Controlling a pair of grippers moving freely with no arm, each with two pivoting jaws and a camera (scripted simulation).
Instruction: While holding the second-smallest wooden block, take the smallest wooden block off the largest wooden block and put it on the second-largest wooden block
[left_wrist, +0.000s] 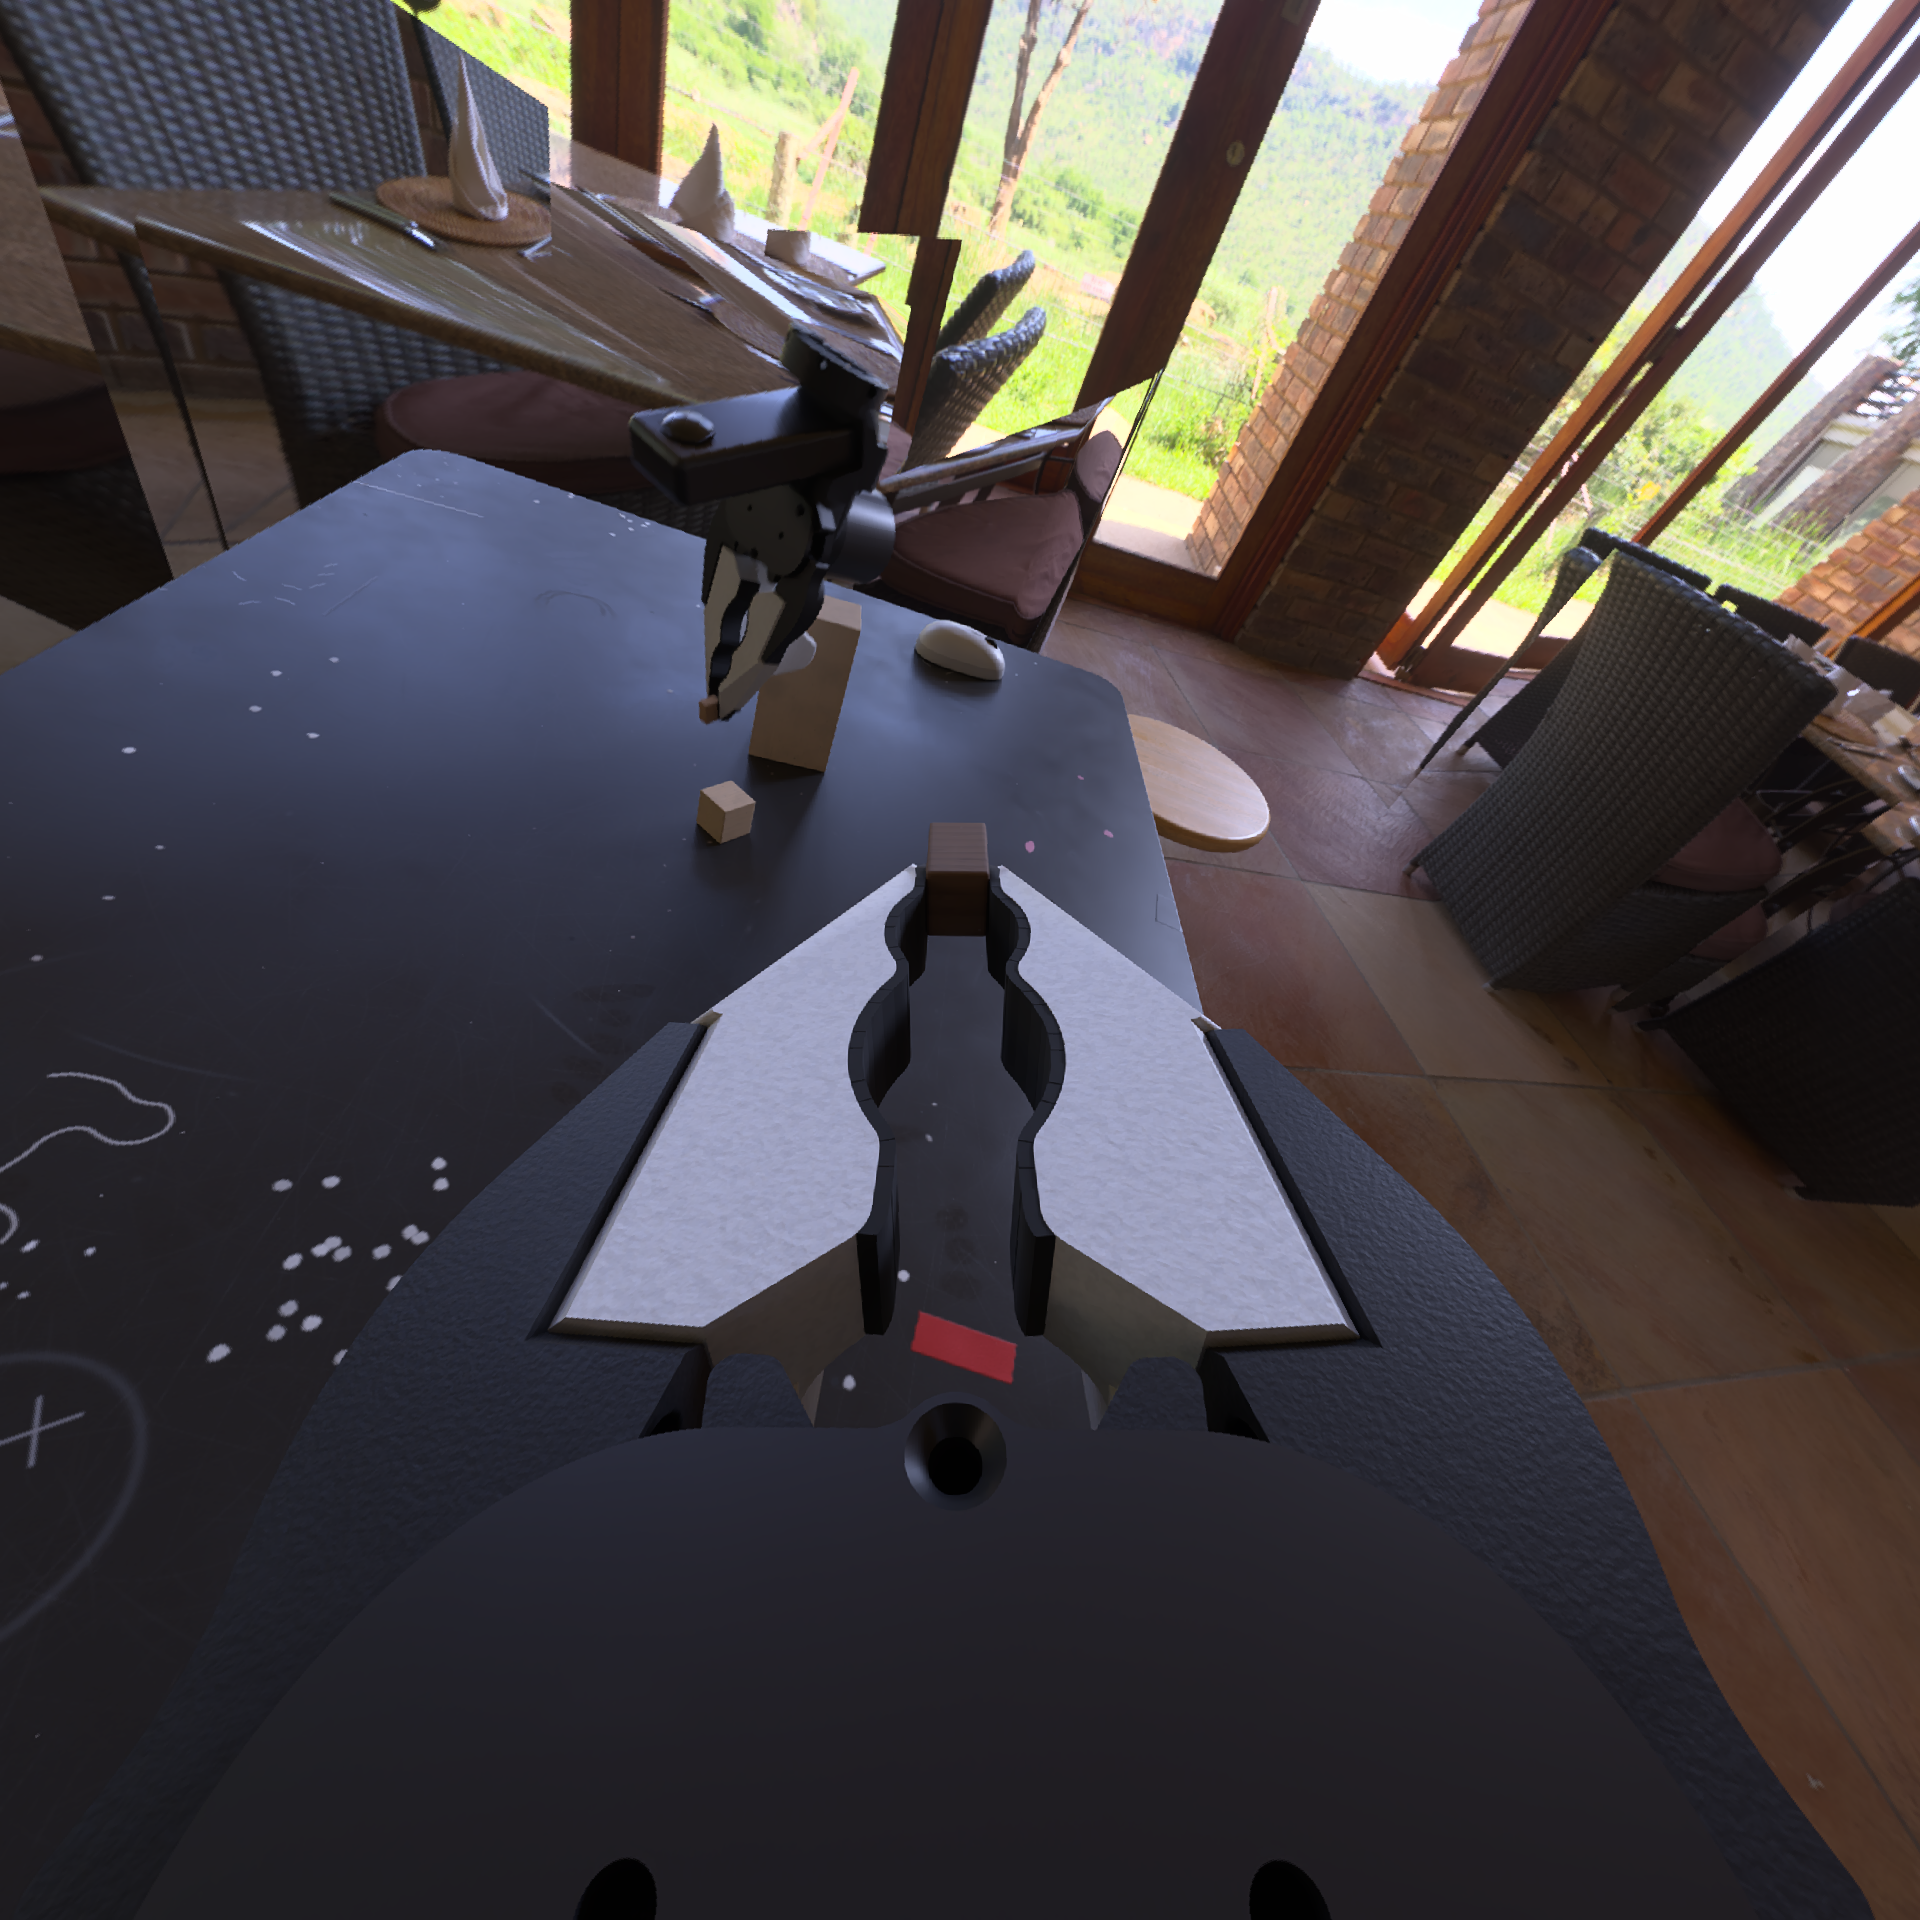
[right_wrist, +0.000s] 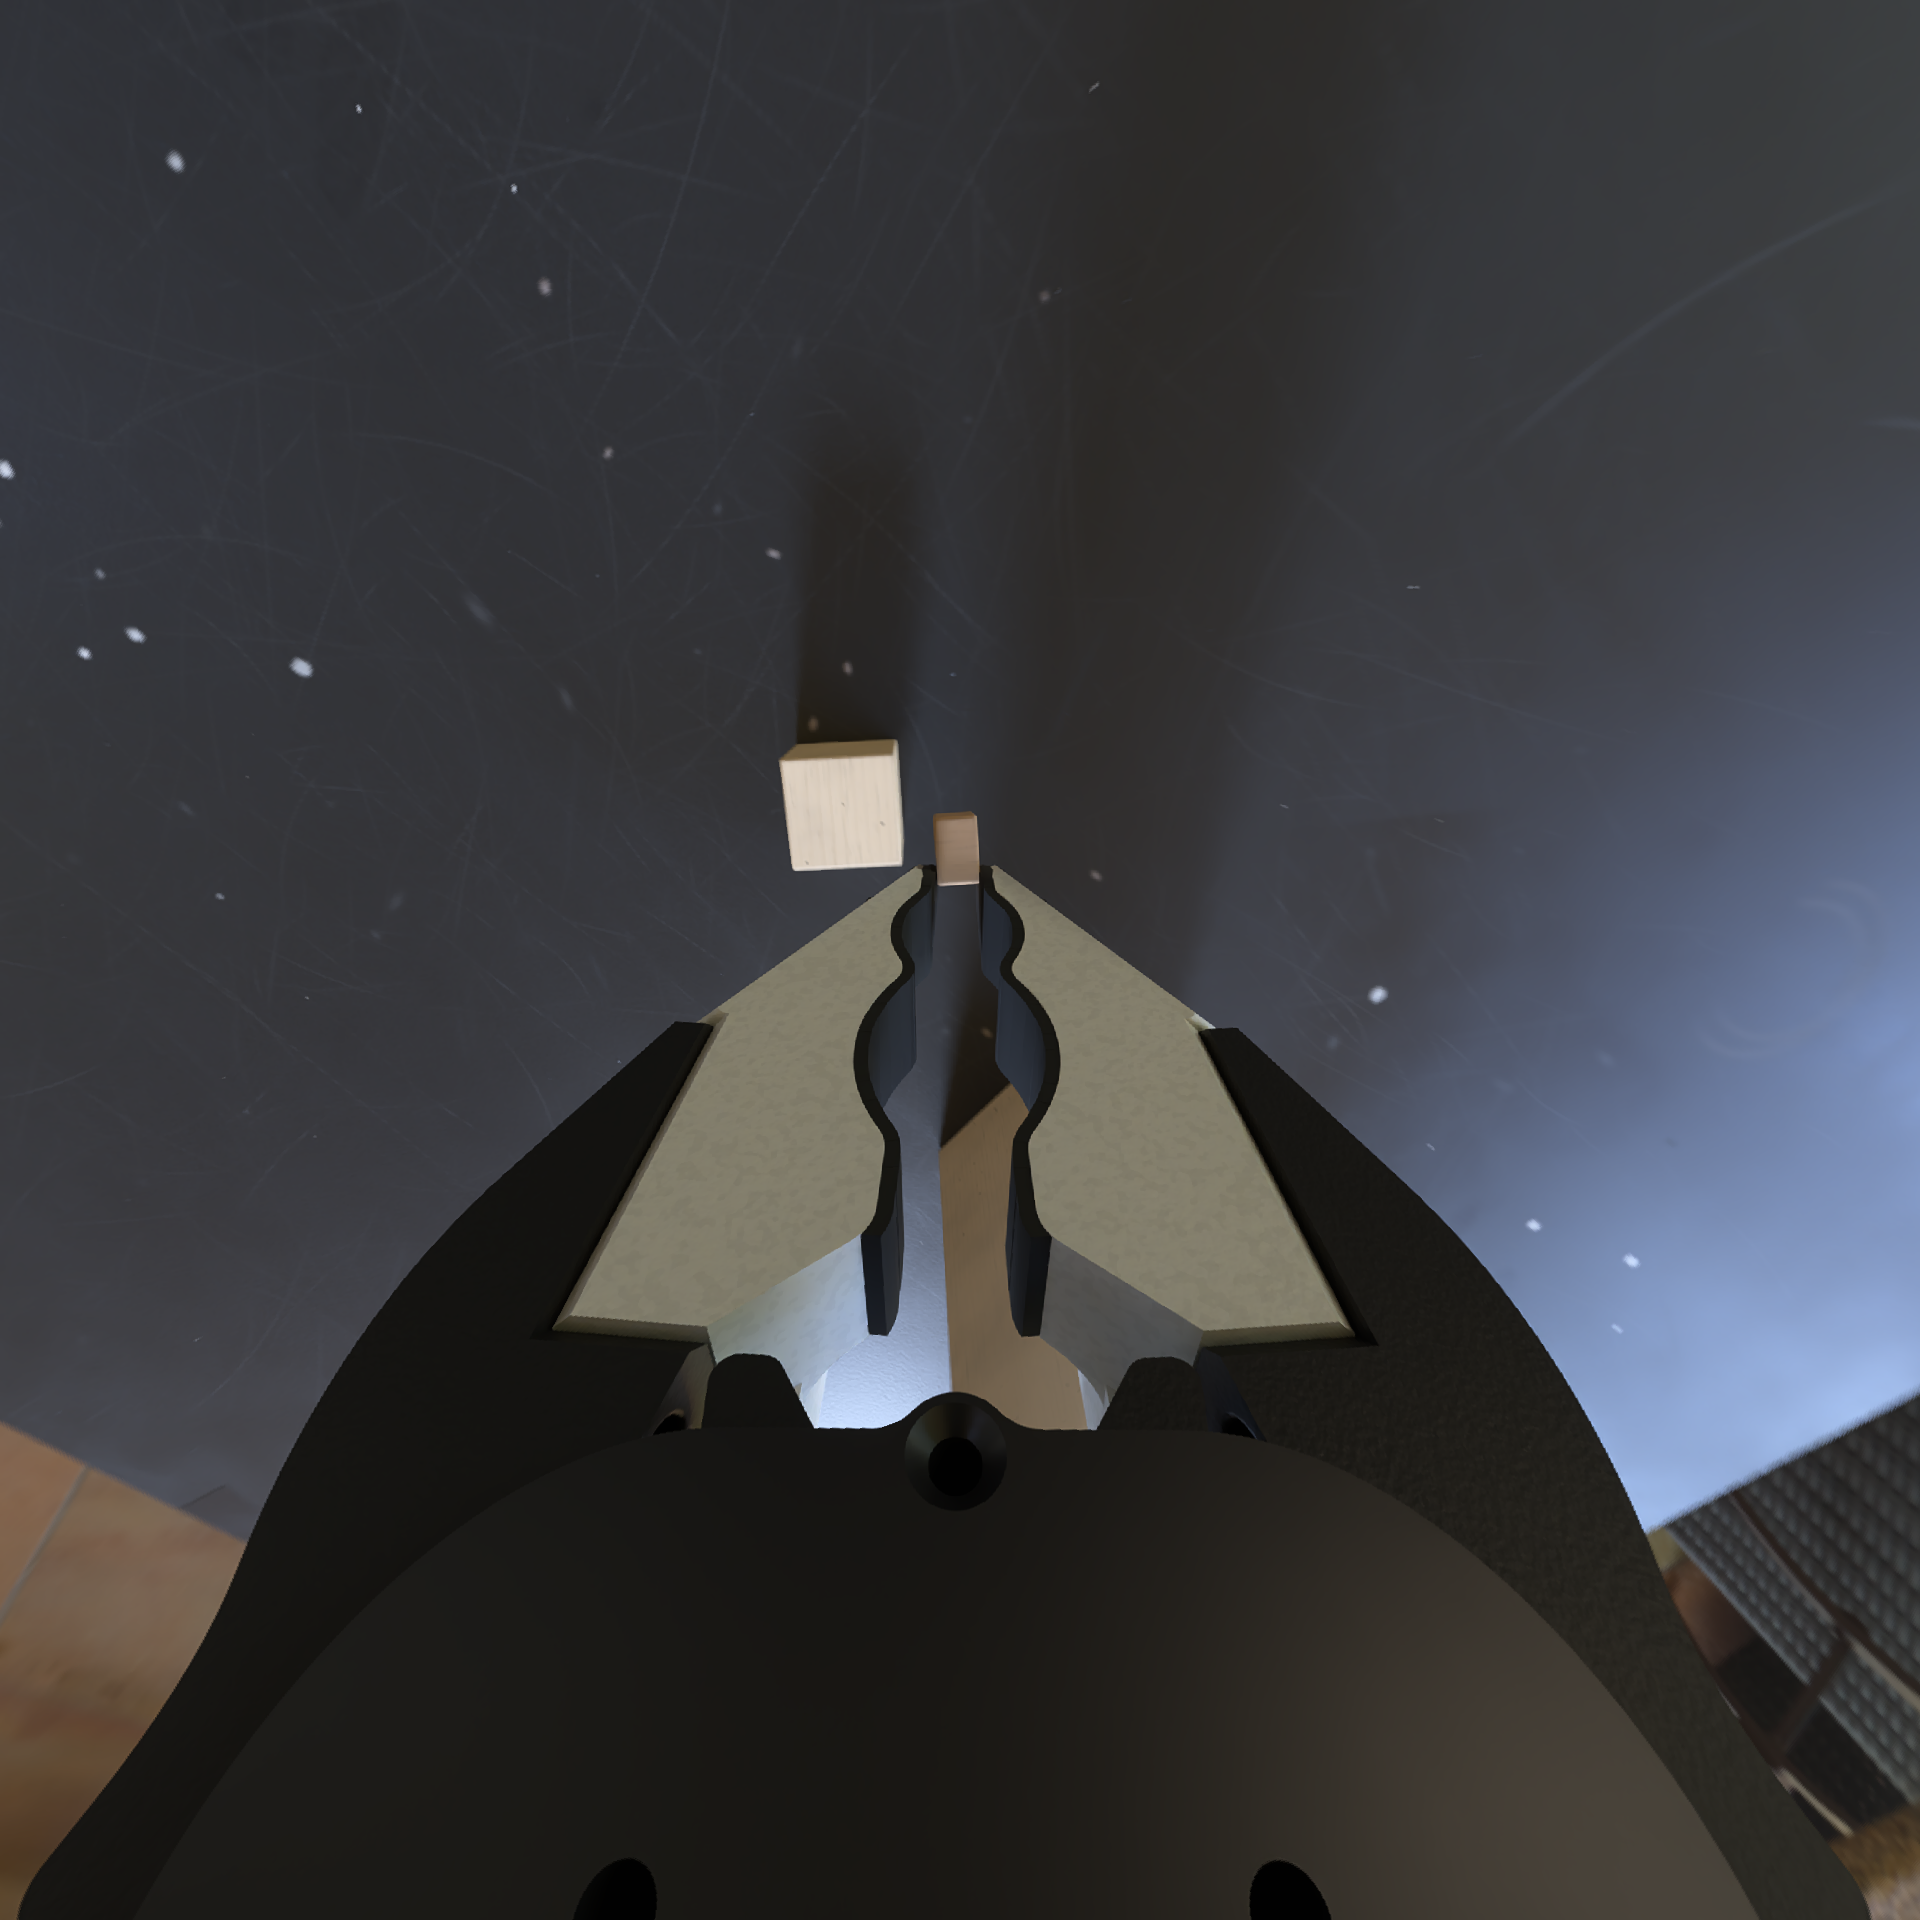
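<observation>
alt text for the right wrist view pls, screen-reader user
The right gripper points down at a dark, scratched table, pinching the smallest wooden block at its fingertips. A larger pale cube rests on the table just left of the tips.

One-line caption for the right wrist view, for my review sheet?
Right tongs grip the smallest block above the dark table, next to a pale cube.

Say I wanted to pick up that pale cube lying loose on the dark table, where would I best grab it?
Take the cube from straight above, jaws closing on two opposite flat sides. It sits flat on the table, top clear, with open space round it; the tall block stands well apart.
</observation>
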